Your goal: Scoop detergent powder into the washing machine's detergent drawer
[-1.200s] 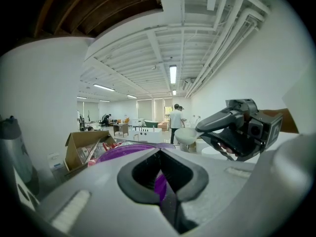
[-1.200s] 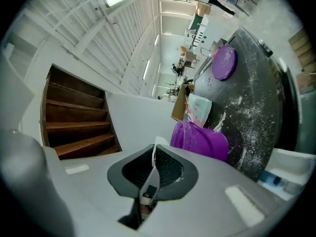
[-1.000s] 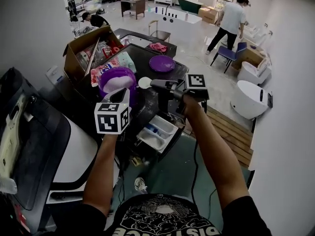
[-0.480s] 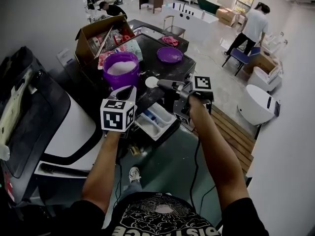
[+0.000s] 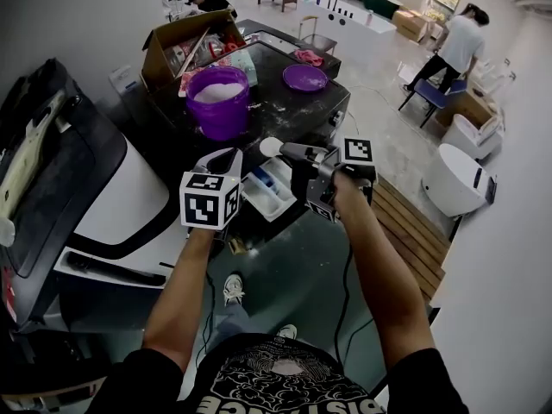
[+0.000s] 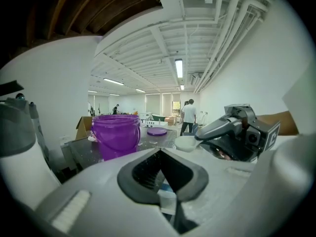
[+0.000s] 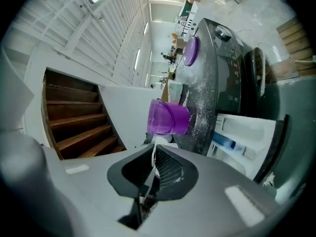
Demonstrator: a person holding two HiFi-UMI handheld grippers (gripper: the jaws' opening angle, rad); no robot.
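Observation:
The detergent drawer [image 5: 267, 190] stands pulled out of the black washing machine [image 5: 293, 115]. My right gripper [image 5: 302, 152] is shut on the thin handle of a white scoop [image 5: 270, 147], whose bowl hovers just above the drawer's far end. In the right gripper view the handle [image 7: 154, 158] runs between the closed jaws, with the drawer [image 7: 242, 132] to the right. My left gripper [image 5: 228, 157] is shut and empty, left of the drawer. The purple powder bucket [image 5: 218, 100] sits on the machine top, behind the scoop [image 6: 186, 142].
A purple lid [image 5: 305, 78] lies on the machine top, right of the bucket. A cardboard box [image 5: 185, 43] with packets stands behind it. A black bag [image 5: 52, 166] lies on the white surface at left. Wooden decking [image 5: 410, 222] and a white tub [image 5: 455, 179] are at right.
The scoop has come away from the purple bucket and now hangs over the open drawer. Both grippers have drawn back from the bucket, and my head has moved back.

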